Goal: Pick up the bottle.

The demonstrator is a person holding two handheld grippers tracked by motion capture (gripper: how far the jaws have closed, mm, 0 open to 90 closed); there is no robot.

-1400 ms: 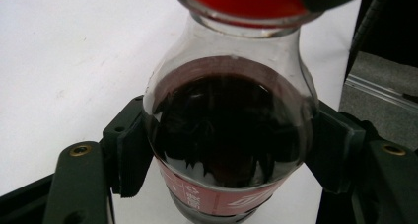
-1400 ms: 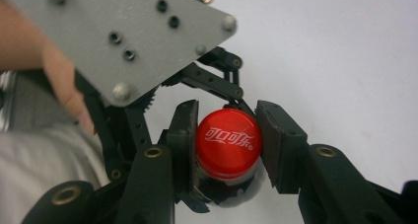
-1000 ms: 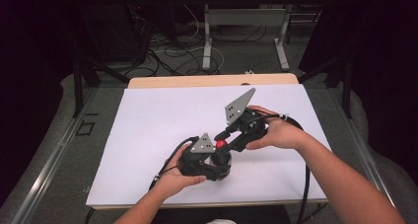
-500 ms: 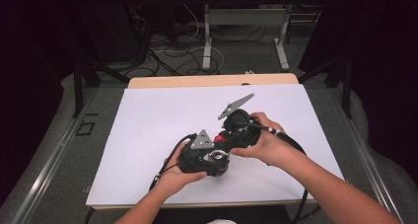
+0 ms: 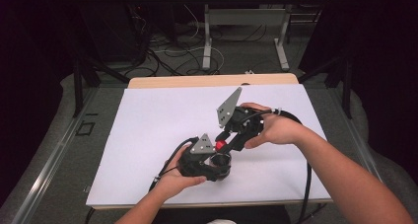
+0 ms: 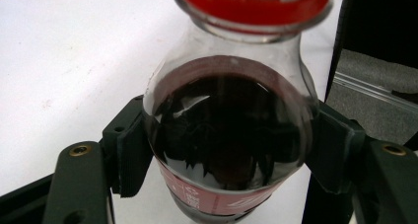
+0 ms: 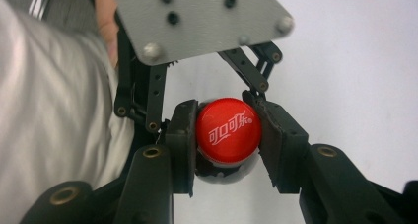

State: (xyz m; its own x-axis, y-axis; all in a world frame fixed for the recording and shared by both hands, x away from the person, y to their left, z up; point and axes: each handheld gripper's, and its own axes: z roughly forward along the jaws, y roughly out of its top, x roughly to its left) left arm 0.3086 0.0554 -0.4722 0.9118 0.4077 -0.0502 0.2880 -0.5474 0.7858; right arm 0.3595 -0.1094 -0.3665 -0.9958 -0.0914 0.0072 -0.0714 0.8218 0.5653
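left gripper [image 5: 217,161]: pinching the bottle [image 6: 229,130] across its body, one jaw pad on each side of the glassy shoulder, both touching; held in the left hand [image 5: 172,179] low over the table [image 5: 143,130]
right gripper [image 5: 227,141]: clamped on the cap [image 7: 228,130], pads pressed to both sides of it; held in the right hand [image 5: 276,130], tilted down toward the left gripper
bottle: between the left jaws, neck pointing away from them (toward the right gripper); dark liquid inside, red label [image 6: 212,199] at the near end just below the pads
cap: red, white lettering on top, facing the right gripper's camera, centred between its jaws; in the high view a red spot [image 5: 220,145] where the two grippers meet
grippers to each other: touching distance, right one just above and beyond the left, both on the same bottle
grey plates: one [image 5: 202,145] on the left gripper, one [image 5: 229,107] on the right, the right one standing higher (the left's plate also shows just beyond the cap in the right gripper view [image 7: 197,17])
cable [image 5: 170,157]: loops from the left gripper toward the near table edge
table: white sheet under both grippers, bare wood strip [image 5: 212,81] at the far edge
bottle off or on the table: cannot tell, grippers hide its base
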